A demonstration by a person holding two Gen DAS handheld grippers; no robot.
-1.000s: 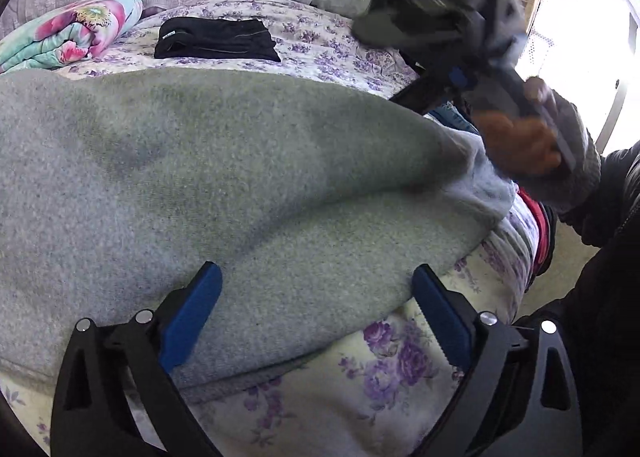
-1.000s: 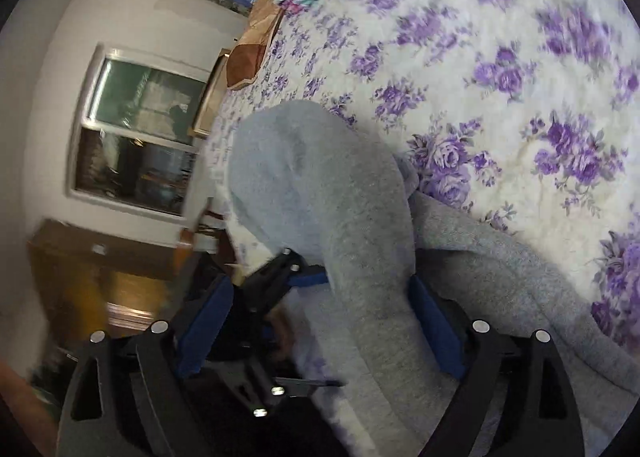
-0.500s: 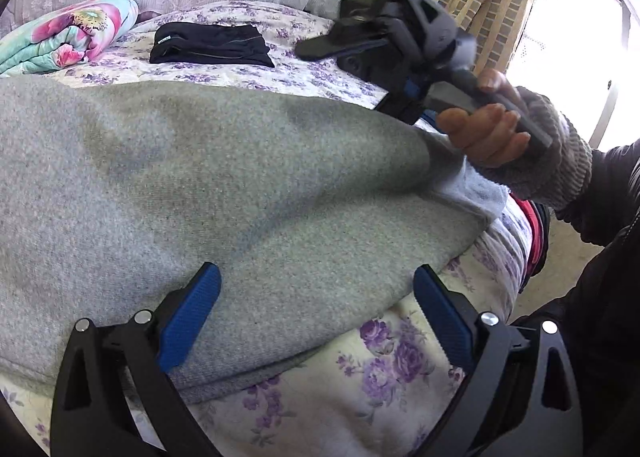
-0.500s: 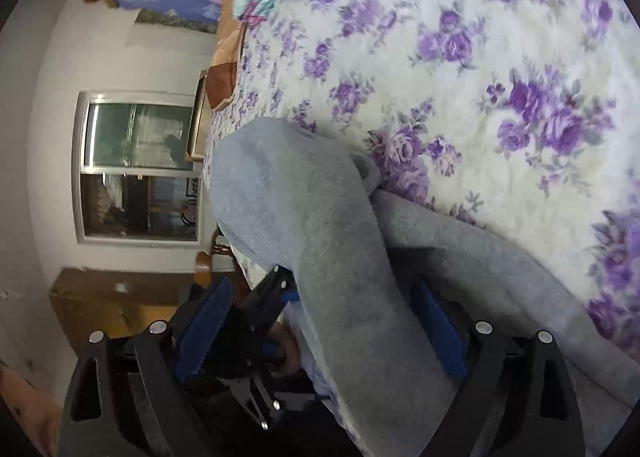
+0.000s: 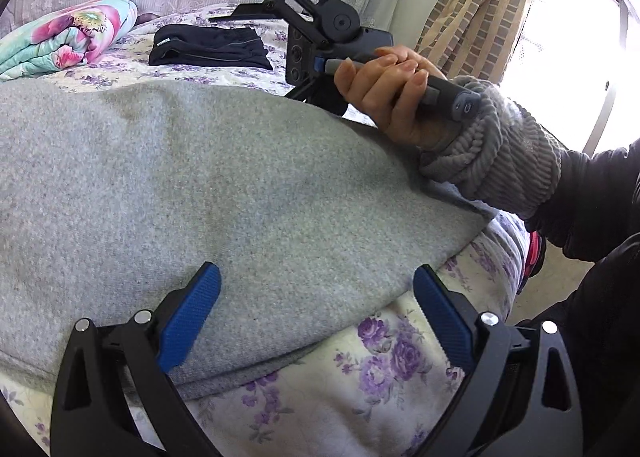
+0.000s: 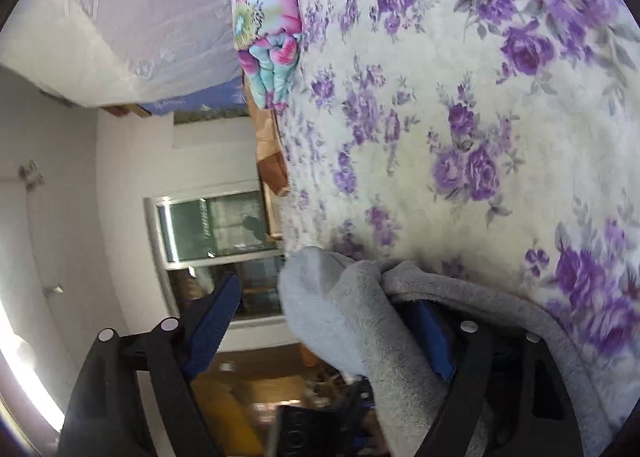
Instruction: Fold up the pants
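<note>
Grey pants (image 5: 208, 185) on floral bed (image 5: 384, 353)

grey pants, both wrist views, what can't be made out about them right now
- Left wrist view: the grey pants fill the frame; waistband, leg ends and fold lines are cut off at the left edge.
- Right wrist view: bunched cloth covers one blue pad of the right gripper, hiding any contact.
- Black garment: too small to identify.
</note>
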